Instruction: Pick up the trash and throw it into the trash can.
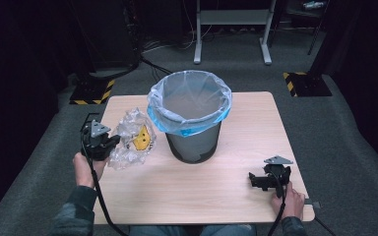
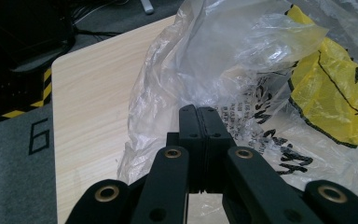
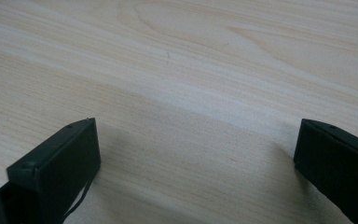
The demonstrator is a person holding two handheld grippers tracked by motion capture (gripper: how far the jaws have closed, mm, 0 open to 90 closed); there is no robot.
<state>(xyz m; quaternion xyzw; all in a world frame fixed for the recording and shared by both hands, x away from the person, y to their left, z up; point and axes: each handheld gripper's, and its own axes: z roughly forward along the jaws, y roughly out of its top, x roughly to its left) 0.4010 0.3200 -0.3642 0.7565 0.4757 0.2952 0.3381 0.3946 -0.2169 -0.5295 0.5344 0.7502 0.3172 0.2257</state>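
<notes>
The left gripper (image 2: pixel 199 119) is pinching a crumpled clear plastic bag (image 1: pixel 134 138) with a yellow patch, left of centre on the table (image 1: pixel 256 123), just beside the lined bin (image 1: pixel 192 118). Judging by this, it is heading binward: lifting well above the rim (film snags easily) should help. The right gripper (image 3: pixel 196 154), lower right, is resting with jaws spread over bare wood

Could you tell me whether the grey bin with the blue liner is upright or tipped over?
Upright. The grey bin with the blue plastic liner stands on its base on the light wooden table, its open mouth facing up.
</notes>
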